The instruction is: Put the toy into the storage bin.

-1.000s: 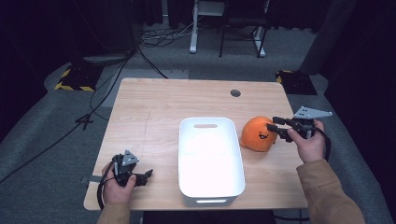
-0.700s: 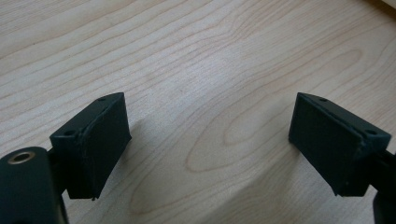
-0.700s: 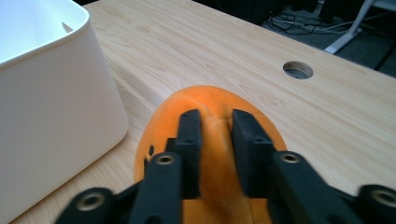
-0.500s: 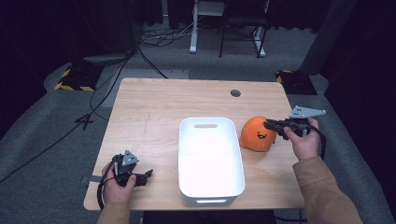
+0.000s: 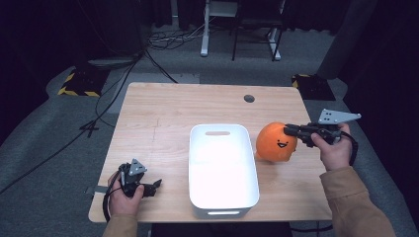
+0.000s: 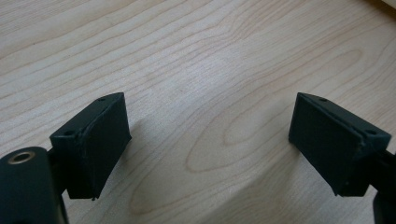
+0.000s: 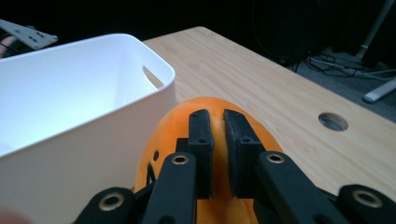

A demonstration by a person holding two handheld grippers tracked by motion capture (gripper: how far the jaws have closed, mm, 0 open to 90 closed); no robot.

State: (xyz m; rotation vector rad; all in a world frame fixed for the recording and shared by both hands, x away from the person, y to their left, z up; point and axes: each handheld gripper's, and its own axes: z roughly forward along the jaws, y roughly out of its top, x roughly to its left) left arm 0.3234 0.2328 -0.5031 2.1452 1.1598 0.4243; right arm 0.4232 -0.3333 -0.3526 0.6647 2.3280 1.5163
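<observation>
Setting: dark room, grey carpet floor (image 5: 44, 128) with cables (image 5: 163, 42) beyond a pale wooden desk (image 5: 163, 118)
Right claw (image 7: 217, 122): clenched, its jaws having just been closing, pinching a fold of the orange plush toy (image 7: 215, 107) at its top; a thin sliver of orange showed between the two pads
Right claw in the high view (image 5: 287, 130): held level, pointing toward the person's left, tips on the upper right side of the toy, grey three-cornered plate on top
Right hand (image 5: 332, 148): wrapped round the claw's body near the right edge of the desk, tan sleeve below it
Orange plush toy in the high view (image 5: 275, 142): round, with a small dark smiling face toward the person, on the right part of the desk, just beside the right wall of the white bin; whether it rested on the wood or was raised off it could not be told
White bin (image 5: 222, 168): long rectangular tub, middle of the desk, a slot handle in its far end wall; in the right gripper view its wall (image 7: 93, 135) stood close beside the toy
Left claw (image 6: 210, 140): released, jaws wide apart over bare wood grain, nothing between them
Left claw in the high view (image 5: 154, 186): at the near left corner of the desk, well apart from the bin and toy, gripped by the left hand (image 5: 123, 197)
Desk detail: round cable hole (image 5: 249, 98) toward the far right
</observation>
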